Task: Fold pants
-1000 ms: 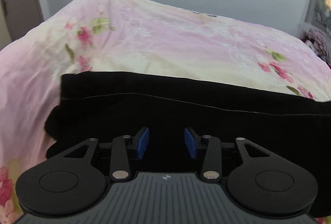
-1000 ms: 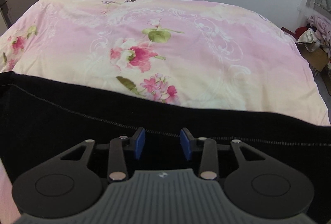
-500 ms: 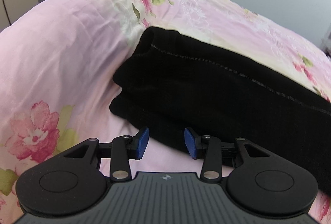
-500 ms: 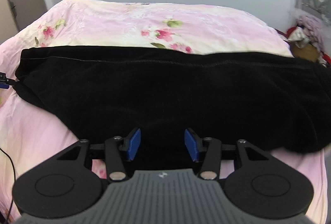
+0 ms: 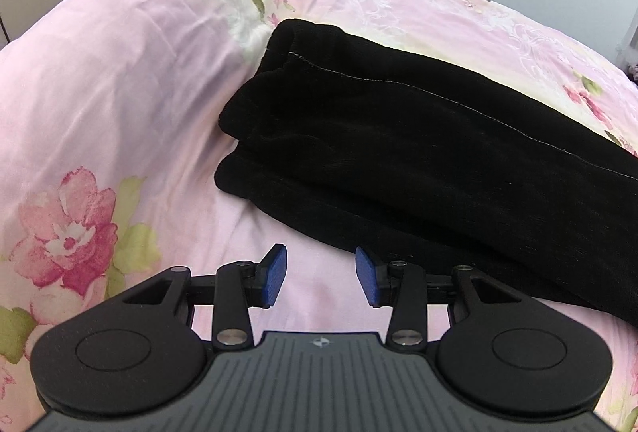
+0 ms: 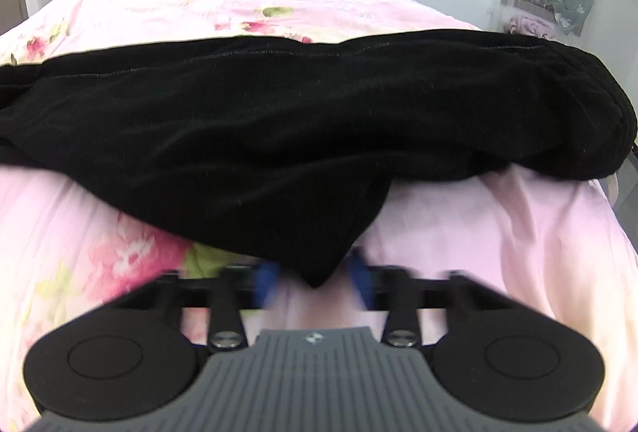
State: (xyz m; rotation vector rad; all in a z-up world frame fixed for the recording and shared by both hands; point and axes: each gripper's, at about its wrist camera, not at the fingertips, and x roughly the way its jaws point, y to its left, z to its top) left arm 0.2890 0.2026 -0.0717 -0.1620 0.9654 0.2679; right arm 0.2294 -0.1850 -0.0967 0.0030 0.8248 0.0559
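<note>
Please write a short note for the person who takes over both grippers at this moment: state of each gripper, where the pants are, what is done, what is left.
Left gripper: open, empty, over the floral bedcover just short of the leg ends.
Right gripper: jaws have just been closing around a hanging corner of the black pants; blurred, so a firm grip is not confirmed.
Pants: lying across the bed, legs stacked one over the other.
Done: lengthwise fold.
Left: probably fold them across, then tidy.
</note>
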